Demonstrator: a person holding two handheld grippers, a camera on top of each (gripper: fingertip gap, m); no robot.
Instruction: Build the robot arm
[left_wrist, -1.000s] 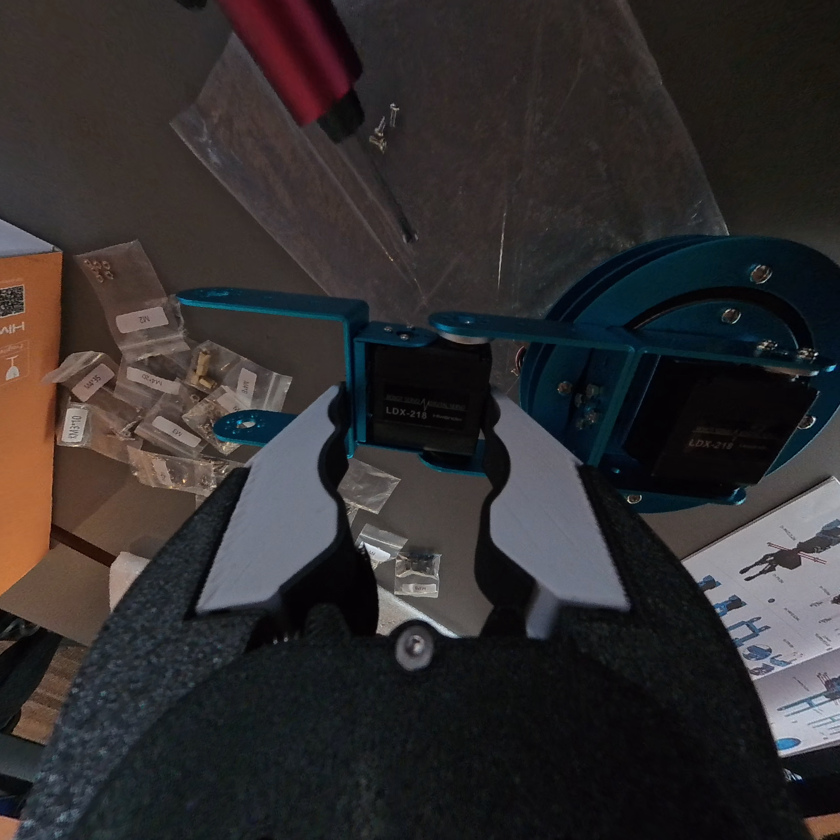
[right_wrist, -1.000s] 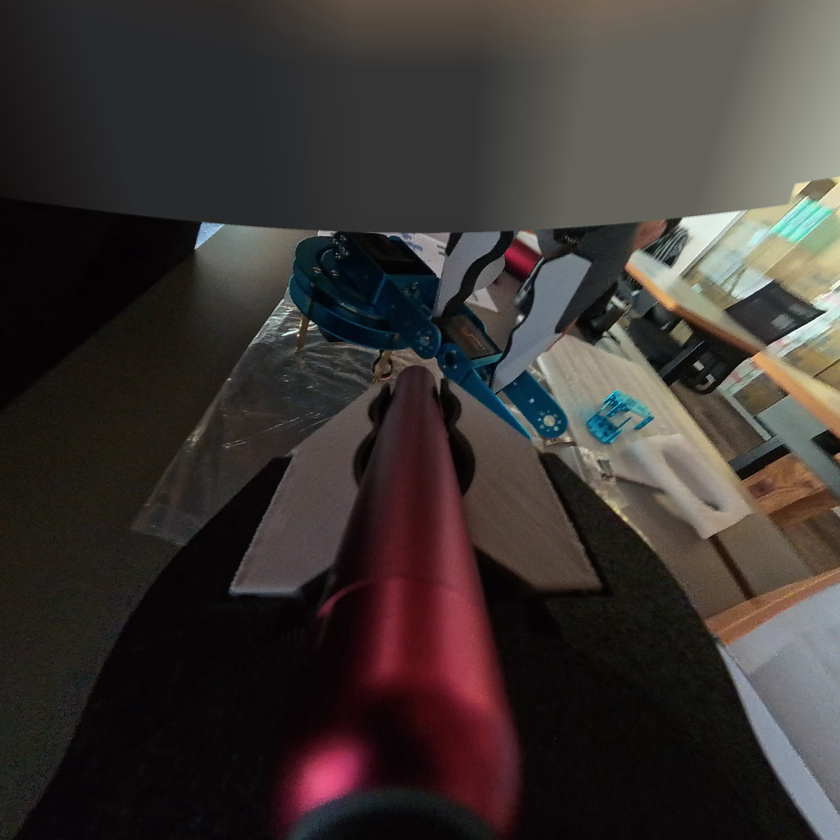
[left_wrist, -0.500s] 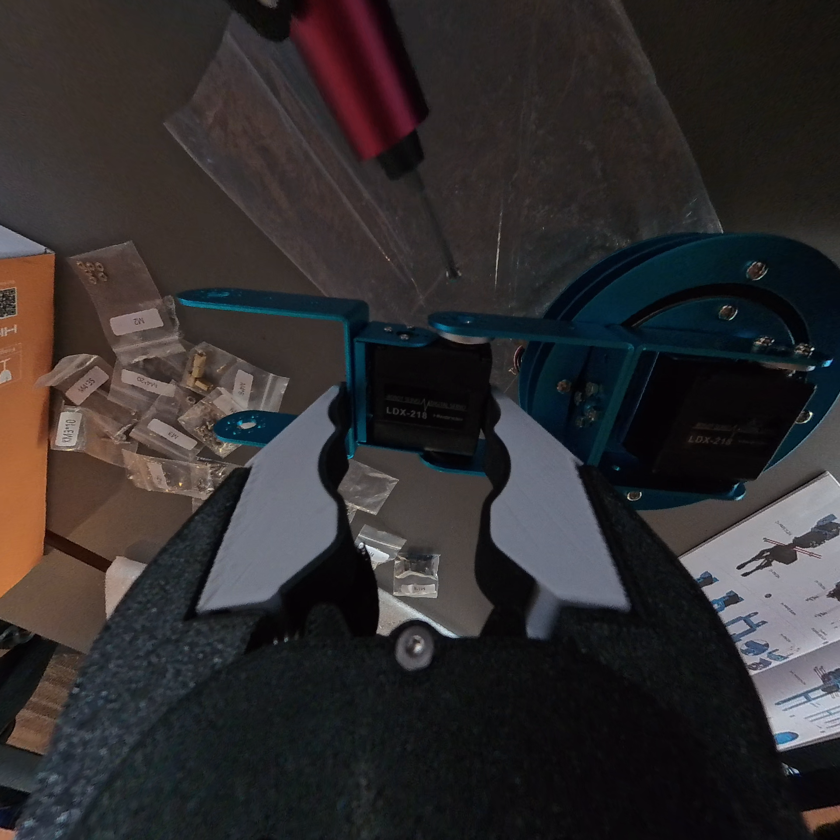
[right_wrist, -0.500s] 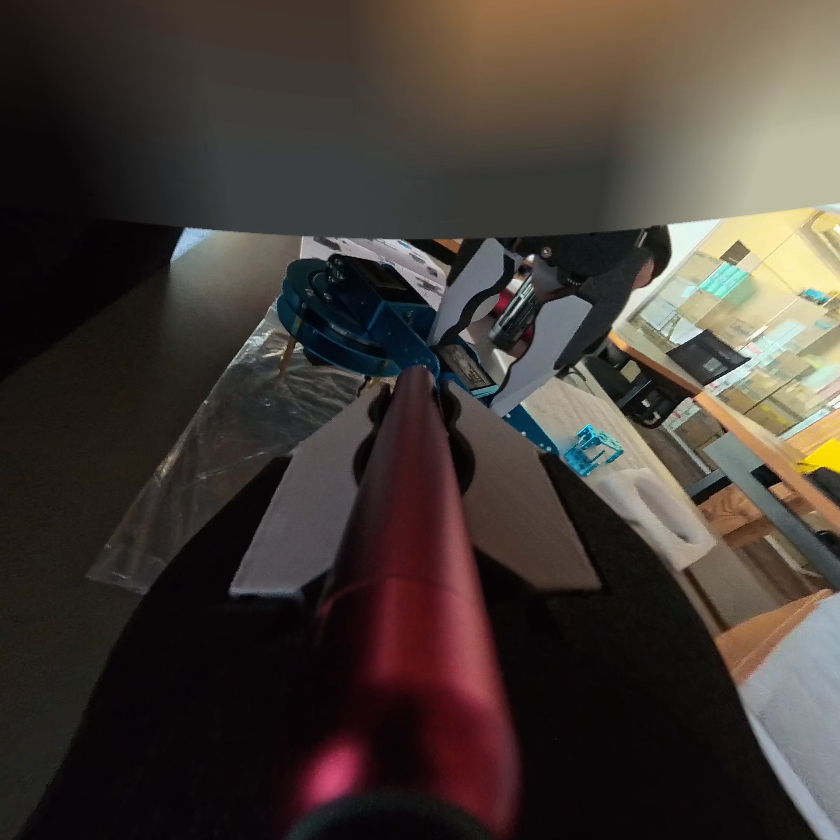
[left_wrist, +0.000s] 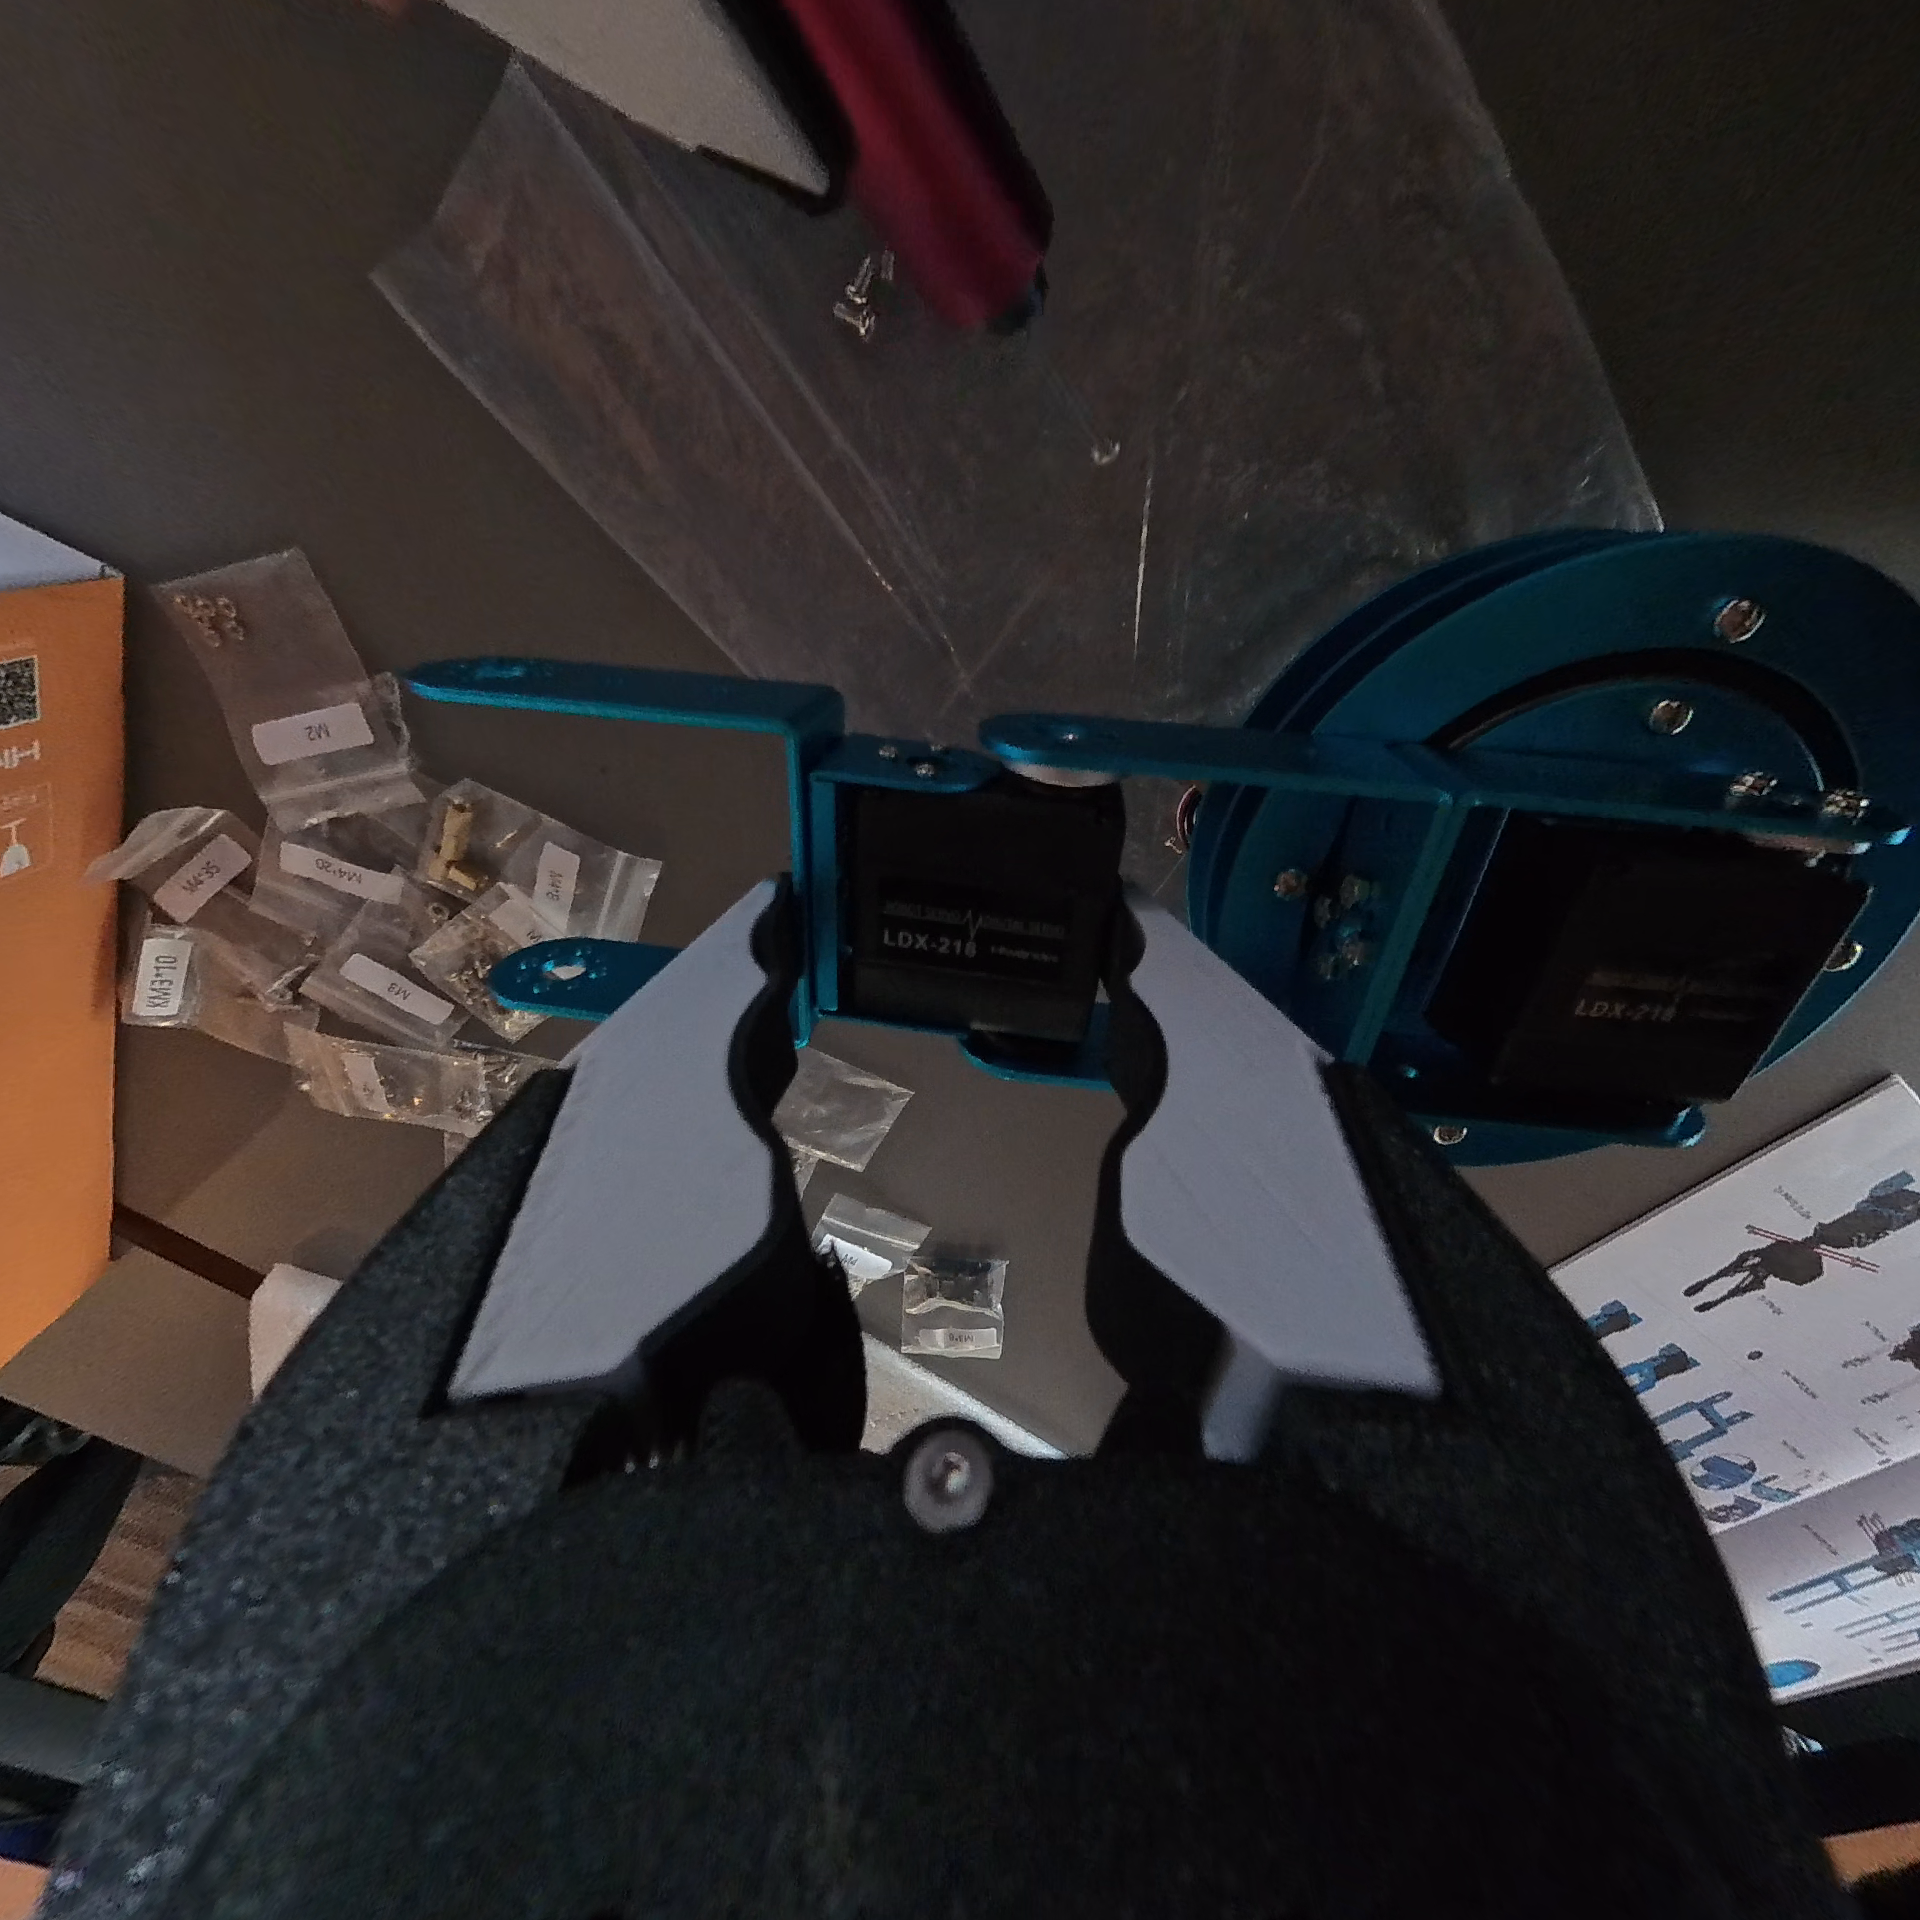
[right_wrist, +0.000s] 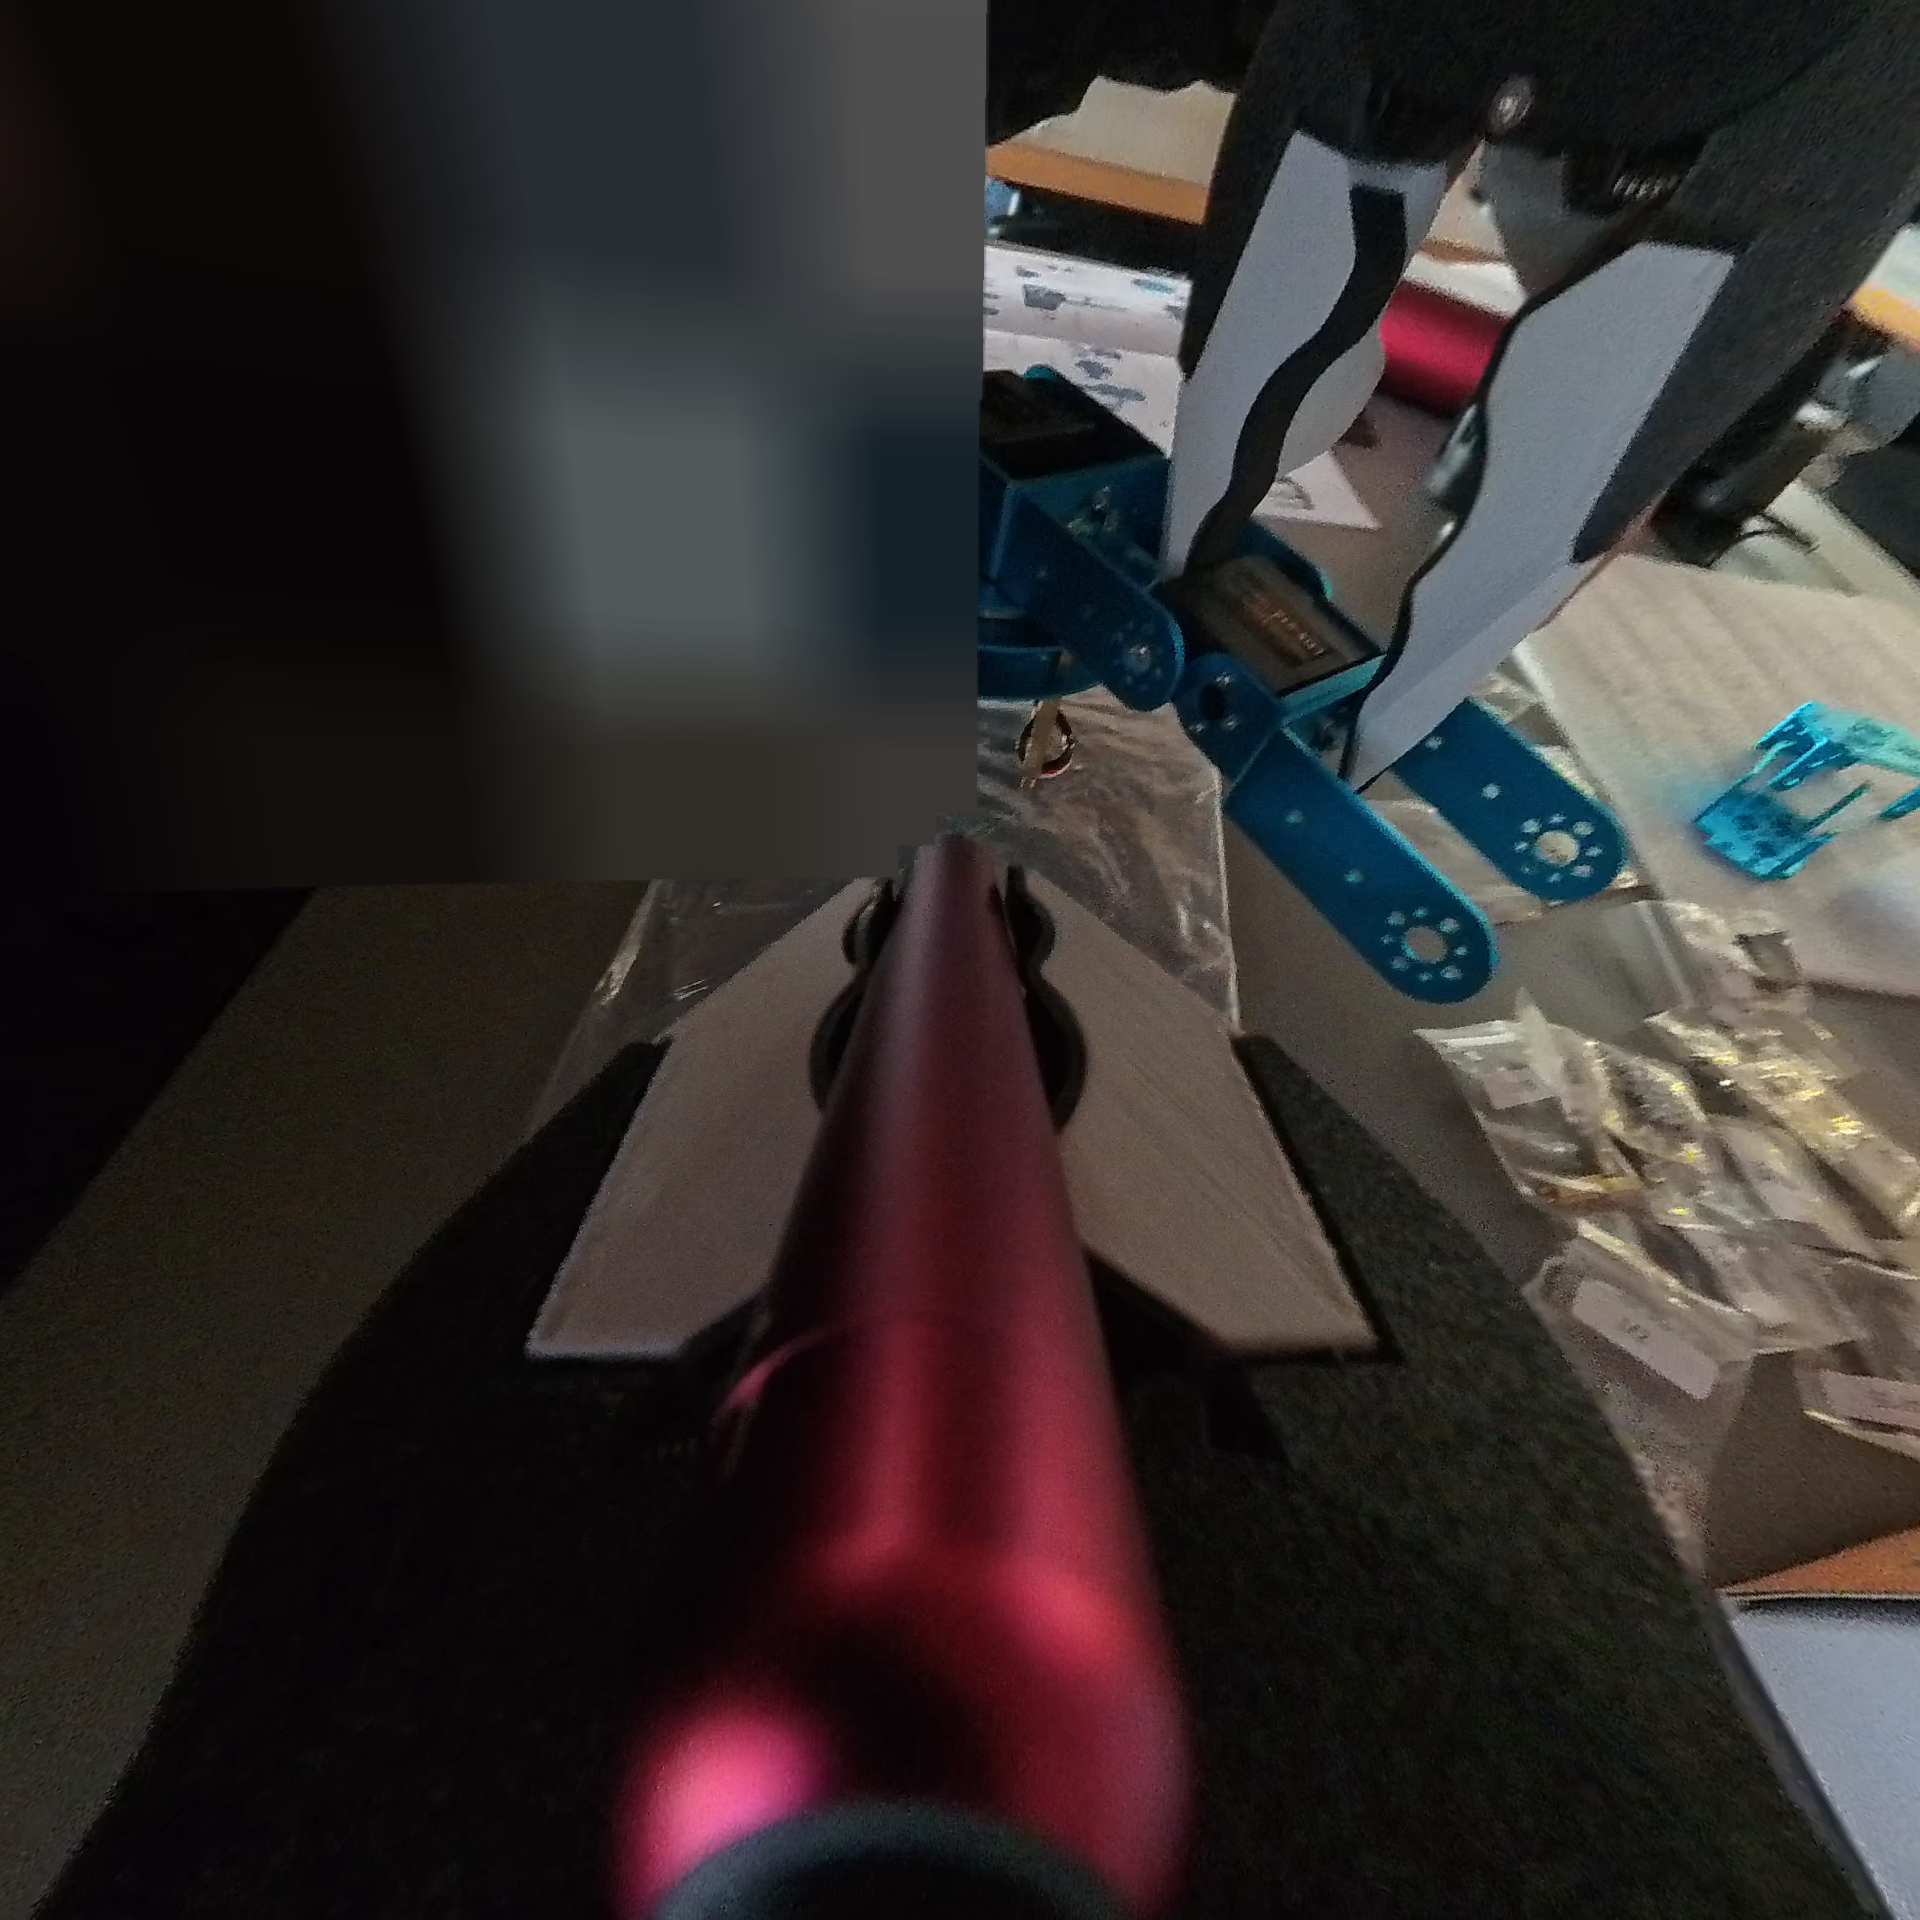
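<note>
My left gripper (left_wrist: 956, 920) is shut on a black servo (left_wrist: 971, 914) set in a blue bracket arm (left_wrist: 1195, 743). The arm joins a blue round base (left_wrist: 1704, 665) that carries a second servo (left_wrist: 1621, 987). My right gripper (right_wrist: 951, 894) is shut on a red-handled screwdriver (right_wrist: 935, 1247). The screwdriver also shows in the left wrist view (left_wrist: 935, 156), above the clear plastic sheet (left_wrist: 1299, 364) beyond the arm, next to two loose screws (left_wrist: 862, 296). The right wrist view shows the left gripper (right_wrist: 1278, 655) holding the servo (right_wrist: 1273, 623).
Several small bags of screws (left_wrist: 343, 935) lie left of the arm beside an orange box (left_wrist: 52, 935). A printed instruction sheet (left_wrist: 1766, 1403) lies at the right. A small blue bracket (right_wrist: 1808, 790) and more bags (right_wrist: 1662, 1143) lie to the right in the right wrist view. The tips of one gripper are about 11 cm away from the tips of the other.
The screwdriver has moved to the right over the plastic sheet, closer to the arm, and the right view has swung towards the assembly. My left gripper and the servo have stayed still.
</note>
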